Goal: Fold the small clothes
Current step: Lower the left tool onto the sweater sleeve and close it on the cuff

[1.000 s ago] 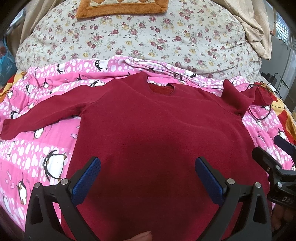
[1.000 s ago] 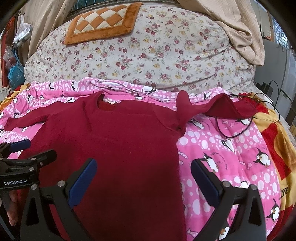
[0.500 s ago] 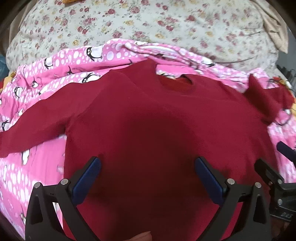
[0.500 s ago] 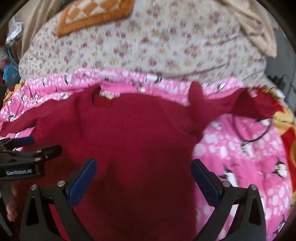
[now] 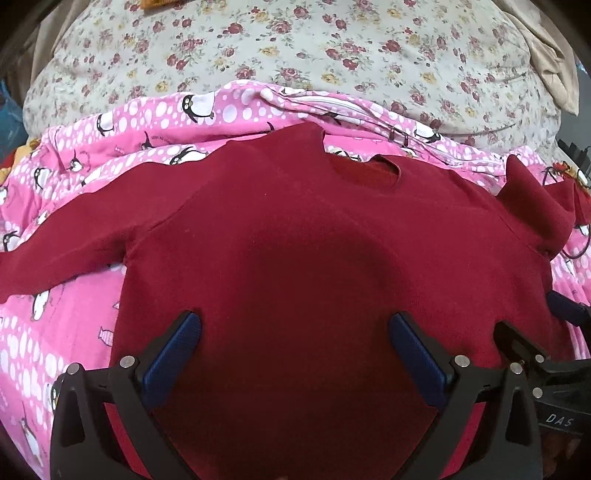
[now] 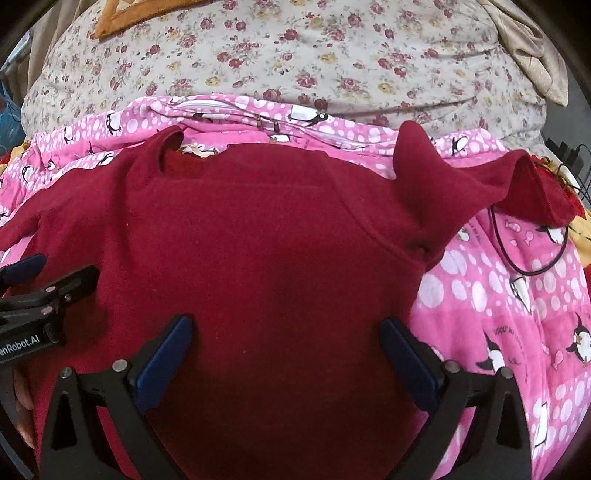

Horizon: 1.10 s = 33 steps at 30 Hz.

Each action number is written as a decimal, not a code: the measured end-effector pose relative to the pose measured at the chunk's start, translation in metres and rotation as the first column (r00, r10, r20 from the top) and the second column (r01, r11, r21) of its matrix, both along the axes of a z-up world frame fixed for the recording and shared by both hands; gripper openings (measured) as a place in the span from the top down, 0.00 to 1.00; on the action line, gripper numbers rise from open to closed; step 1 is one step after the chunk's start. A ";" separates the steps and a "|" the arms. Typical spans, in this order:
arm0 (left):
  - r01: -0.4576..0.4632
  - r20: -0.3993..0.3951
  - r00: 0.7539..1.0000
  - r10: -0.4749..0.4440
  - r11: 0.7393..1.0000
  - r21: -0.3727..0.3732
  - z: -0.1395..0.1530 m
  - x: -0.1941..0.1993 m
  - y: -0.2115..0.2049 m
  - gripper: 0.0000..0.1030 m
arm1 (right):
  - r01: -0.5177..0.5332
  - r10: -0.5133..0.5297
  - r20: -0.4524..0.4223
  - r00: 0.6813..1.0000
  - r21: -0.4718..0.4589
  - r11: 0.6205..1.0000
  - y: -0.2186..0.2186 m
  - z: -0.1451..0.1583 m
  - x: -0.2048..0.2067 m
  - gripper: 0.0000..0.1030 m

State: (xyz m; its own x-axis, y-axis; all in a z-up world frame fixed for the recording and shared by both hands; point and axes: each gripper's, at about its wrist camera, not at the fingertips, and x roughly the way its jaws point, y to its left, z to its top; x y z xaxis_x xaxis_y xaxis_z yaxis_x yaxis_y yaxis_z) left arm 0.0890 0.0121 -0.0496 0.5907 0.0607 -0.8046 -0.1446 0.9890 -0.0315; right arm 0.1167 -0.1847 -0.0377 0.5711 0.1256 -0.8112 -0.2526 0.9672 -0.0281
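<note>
A dark red long-sleeved sweater (image 5: 295,240) lies face down and spread out on a pink penguin blanket (image 5: 66,325); it also shows in the right wrist view (image 6: 258,240). Its left sleeve (image 5: 74,236) lies flat to the left. Its right sleeve (image 6: 461,184) is bunched and peaked. My left gripper (image 5: 295,332) is open and empty, low over the sweater's lower body. My right gripper (image 6: 284,332) is open and empty over the sweater's lower right part. Each gripper shows at the edge of the other's view.
A large floral duvet (image 5: 295,48) is heaped behind the blanket. A black cable (image 6: 532,258) loops on the blanket under the right sleeve's cuff. An orange cushion (image 6: 122,14) sits on the duvet at the back left.
Both grippers have moved forward and down toward the sweater, which now fills more of each view. The jaws stay open. The sweater has not moved.
</note>
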 end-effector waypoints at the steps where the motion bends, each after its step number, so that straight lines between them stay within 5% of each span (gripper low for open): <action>1: 0.000 -0.001 1.000 0.000 1.000 -0.003 0.000 0.000 0.000 0.12 | 0.000 0.000 0.002 1.000 0.001 1.000 0.000 0.000 0.000 0.00; 6: 0.000 0.010 1.000 0.000 1.000 -0.005 0.003 -0.001 0.001 0.12 | -0.002 0.002 0.019 1.000 0.006 1.000 -0.001 -0.001 0.000 0.00; 10: -0.013 0.046 0.999 0.016 0.997 -0.076 0.028 -0.011 0.026 0.13 | 0.000 0.000 0.030 1.000 0.007 1.000 -0.001 -0.001 -0.001 0.00; 15: -0.133 0.190 0.969 0.155 0.983 -0.124 0.095 -0.035 0.121 0.13 | 0.001 -0.001 0.040 0.999 0.001 1.000 -0.001 -0.001 -0.003 0.00; 19: -0.238 0.150 0.955 0.257 0.962 -0.133 0.095 -0.048 0.213 0.13 | 0.003 -0.002 0.046 0.999 -0.008 1.000 0.000 -0.001 -0.004 0.00; 22: -0.324 0.080 0.933 0.351 0.916 -0.236 0.067 -0.065 0.289 0.17 | 0.003 -0.003 0.050 0.999 -0.013 1.000 0.000 -0.001 -0.004 0.00; 26: -0.472 0.017 0.853 0.522 0.785 -0.400 0.030 -0.110 0.383 0.20 | 0.004 -0.003 0.056 0.998 -0.020 1.000 0.001 0.000 -0.005 0.00; 29: -0.547 0.032 0.779 0.626 0.705 -0.451 0.011 -0.146 0.422 0.20 | 0.004 -0.003 0.056 0.998 -0.022 1.000 0.001 -0.001 -0.005 0.00; 31: -0.549 0.027 0.768 0.640 0.679 -0.488 -0.002 -0.152 0.435 0.20 | 0.003 -0.002 0.055 0.998 -0.025 1.000 0.001 -0.002 -0.005 0.00; 33: -0.532 0.051 0.780 0.624 0.704 -0.471 -0.005 -0.143 0.437 0.19 | 0.003 -0.002 0.054 0.999 -0.025 1.000 0.001 -0.003 -0.004 0.00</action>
